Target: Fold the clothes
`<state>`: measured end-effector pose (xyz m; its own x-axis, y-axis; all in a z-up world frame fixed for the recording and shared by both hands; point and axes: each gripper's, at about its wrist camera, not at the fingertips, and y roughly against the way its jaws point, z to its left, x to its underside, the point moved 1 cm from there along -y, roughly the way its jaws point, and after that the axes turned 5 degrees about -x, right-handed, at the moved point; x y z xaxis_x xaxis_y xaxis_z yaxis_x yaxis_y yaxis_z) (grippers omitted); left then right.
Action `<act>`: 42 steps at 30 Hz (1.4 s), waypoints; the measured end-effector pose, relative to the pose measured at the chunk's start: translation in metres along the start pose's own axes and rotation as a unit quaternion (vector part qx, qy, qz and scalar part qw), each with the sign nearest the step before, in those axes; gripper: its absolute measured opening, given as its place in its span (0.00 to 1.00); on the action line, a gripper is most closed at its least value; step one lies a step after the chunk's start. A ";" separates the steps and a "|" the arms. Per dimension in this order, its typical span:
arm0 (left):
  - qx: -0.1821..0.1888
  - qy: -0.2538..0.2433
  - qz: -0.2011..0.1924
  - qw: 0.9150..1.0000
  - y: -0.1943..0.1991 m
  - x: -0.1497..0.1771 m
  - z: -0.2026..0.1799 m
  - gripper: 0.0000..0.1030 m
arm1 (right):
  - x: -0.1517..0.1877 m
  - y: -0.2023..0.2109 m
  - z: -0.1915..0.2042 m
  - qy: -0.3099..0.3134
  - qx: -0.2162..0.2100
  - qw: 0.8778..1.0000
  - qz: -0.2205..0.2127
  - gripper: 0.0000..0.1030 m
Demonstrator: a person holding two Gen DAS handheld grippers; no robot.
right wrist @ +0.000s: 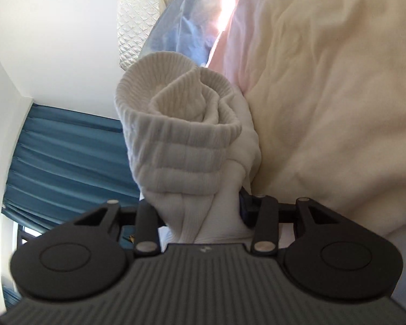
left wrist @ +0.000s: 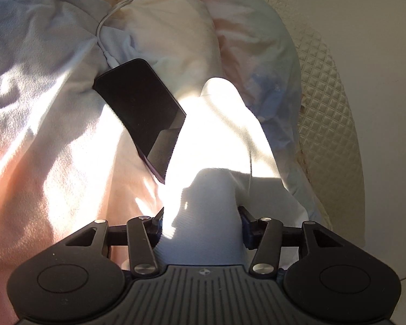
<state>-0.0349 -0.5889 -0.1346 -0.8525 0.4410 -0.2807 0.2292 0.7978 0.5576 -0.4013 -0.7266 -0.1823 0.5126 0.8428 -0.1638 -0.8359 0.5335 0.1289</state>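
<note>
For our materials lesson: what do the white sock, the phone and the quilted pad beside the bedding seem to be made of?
White sock: ribbed knit, probably cotton blend; matte, raised ribs at the cuff. Phone: glossy black face, likely glass; it mirrors light. Quilted pad: stitched diamond fabric with a slight sheen, perhaps satin-like polyester.

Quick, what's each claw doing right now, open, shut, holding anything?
Left claw: closed on a white sock.
Right claw: closed on a white sock, cuff end up.

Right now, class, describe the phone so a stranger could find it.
Start at the pastel duvet covering the bed. Near its middle lies the phone, a white cable plugged into its far end. It is the only flat, black, hard thing among soft fabric.
</note>
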 end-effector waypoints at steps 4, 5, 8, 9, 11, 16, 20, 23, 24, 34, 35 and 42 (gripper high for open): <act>-0.024 -0.029 -0.010 0.999 0.016 0.002 -0.010 0.78 | -0.006 0.004 0.005 0.003 0.015 1.000 0.007 0.46; -0.023 -0.039 -0.016 0.999 0.022 0.003 -0.013 0.81 | -0.007 0.005 0.008 0.006 0.024 1.000 0.009 0.47; -0.043 -0.077 -0.031 0.996 0.043 0.010 -0.029 0.83 | -0.007 0.012 0.021 0.026 0.051 0.998 0.011 0.55; -0.058 -0.095 -0.037 0.993 0.049 0.013 -0.036 0.83 | -0.007 0.016 0.027 0.040 0.060 0.997 0.010 0.66; -0.077 -0.127 -0.050 0.988 0.060 0.020 -0.049 0.85 | -0.005 0.025 0.039 0.069 0.077 0.995 0.007 0.83; -0.068 -0.189 -0.077 0.977 0.091 0.045 -0.089 1.00 | -0.001 0.048 0.070 0.141 0.119 0.983 0.000 0.83; -0.086 -0.219 -0.097 0.967 0.118 0.066 -0.118 1.00 | 0.007 0.068 0.101 0.203 0.126 0.971 -0.001 0.83; -0.109 -0.254 -0.114 0.954 0.142 0.086 -0.139 1.00 | 0.017 0.083 0.127 0.250 0.128 0.960 0.001 0.83; -0.116 -0.263 -0.122 0.950 0.157 0.097 -0.148 1.00 | 0.021 0.087 0.135 0.267 0.128 0.955 0.004 0.83; -0.183 -0.344 -0.194 0.901 0.240 0.184 -0.194 1.00 | 0.085 0.127 0.206 0.388 0.124 0.913 0.019 0.83; -0.188 -0.349 -0.197 0.897 0.244 0.191 -0.196 1.00 | 0.092 0.131 0.212 0.399 0.125 0.908 0.019 0.83; -0.203 -0.359 -0.224 0.883 0.279 0.235 -0.197 1.00 | 0.136 0.150 0.243 0.456 0.143 0.878 0.017 0.82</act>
<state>-0.2638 -0.3438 0.1095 -0.2629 0.3824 -0.8858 -0.3676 0.8092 0.4584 -0.4089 -0.5145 0.0522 0.0099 0.5211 -0.8534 -0.6976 0.6151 0.3675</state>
